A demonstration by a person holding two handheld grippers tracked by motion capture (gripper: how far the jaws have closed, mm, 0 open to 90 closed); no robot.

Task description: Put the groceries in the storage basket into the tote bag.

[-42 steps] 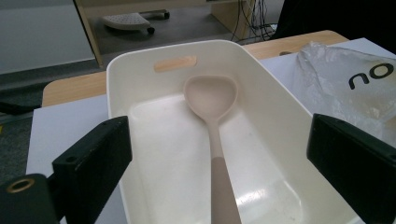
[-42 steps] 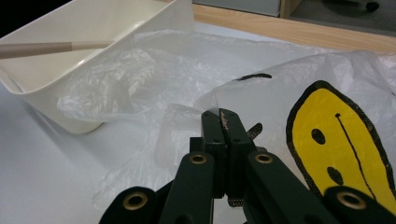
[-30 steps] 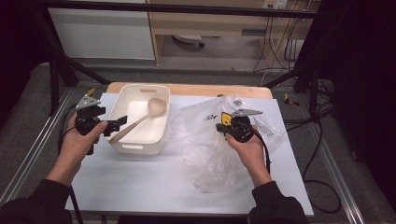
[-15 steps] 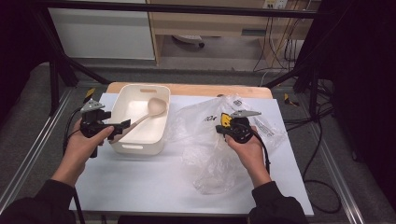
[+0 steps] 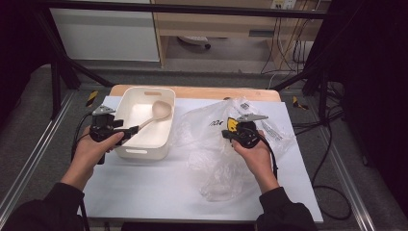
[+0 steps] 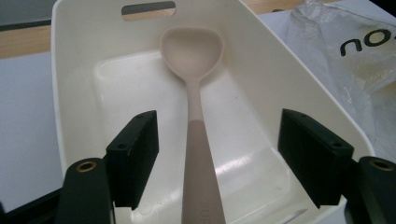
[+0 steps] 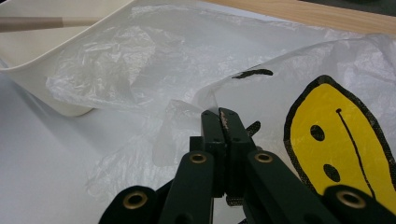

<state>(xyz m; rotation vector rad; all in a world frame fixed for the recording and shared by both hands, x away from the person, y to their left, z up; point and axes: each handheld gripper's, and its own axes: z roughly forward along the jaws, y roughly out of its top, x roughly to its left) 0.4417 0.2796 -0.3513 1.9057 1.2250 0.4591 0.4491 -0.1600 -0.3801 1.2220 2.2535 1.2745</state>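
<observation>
White bin (image 5: pixel 144 126) on the left part of a white table (image 5: pixel 159 192), short end with a slot handle toward the far side. Inside it, a beige spoon (image 5: pixel 153 117), bowl up against the far wall near the slot, handle running back over the near rim.

Left gripper (image 5: pixel 126 133) held at the bin's near left corner, jaws spread wide, one on either side of the spoon handle (image 6: pixel 200 177) and touching neither side of it in the left gripper view.

To the right of the bin, a crumpled clear plastic bag (image 5: pixel 216 144) spread over the table, one edge lying against the bin's side (image 7: pixel 70 88). Black print and a yellow smiling face (image 7: pixel 336 140) on the bag.

Right gripper (image 5: pixel 226 136) over the bag's middle, jaws pressed together with a fold of the plastic bag (image 7: pixel 205 100) at their tips; pinched or merely touching, cannot tell.
</observation>
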